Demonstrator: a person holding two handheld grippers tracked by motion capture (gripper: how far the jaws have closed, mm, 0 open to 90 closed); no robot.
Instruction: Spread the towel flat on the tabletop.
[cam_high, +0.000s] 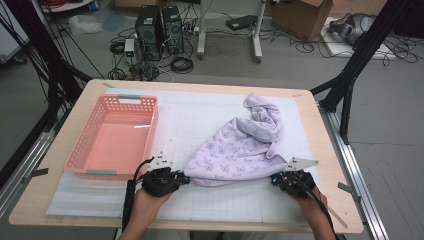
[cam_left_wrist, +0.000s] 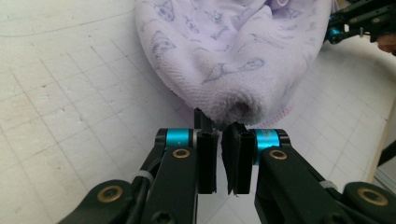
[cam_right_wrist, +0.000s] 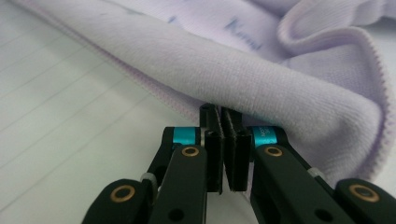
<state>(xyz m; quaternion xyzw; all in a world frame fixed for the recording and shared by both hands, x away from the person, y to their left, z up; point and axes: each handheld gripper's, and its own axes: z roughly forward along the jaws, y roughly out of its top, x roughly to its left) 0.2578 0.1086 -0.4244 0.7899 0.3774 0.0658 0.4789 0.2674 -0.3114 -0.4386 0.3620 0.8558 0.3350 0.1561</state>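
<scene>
- While both hands rest at the table's near edge, high view: lilac towel (cam_high: 240, 145) stretches between left gripper (cam_high: 186, 178) and right gripper (cam_high: 274, 180); pink basket (cam_high: 112, 137) beyond the left.
- Left gripper view: left gripper (cam_left_wrist: 219, 140) clamped on towel corner (cam_left_wrist: 233, 109).
- Right gripper view: right gripper (cam_right_wrist: 222, 121) pinched onto towel hem (cam_right_wrist: 261, 88).

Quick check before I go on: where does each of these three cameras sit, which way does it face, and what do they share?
High view: above the person's side, looking forward and down on the table, pink basket and lilac towel; both forearms, left gripper and right gripper show.
Left gripper view: rides the left gripper, looking along its fingers, shut on a towel corner.
Right gripper view: rides the right gripper, fingers shut on the towel's edge.
Shared: all show the towel and gridded mat.
</scene>
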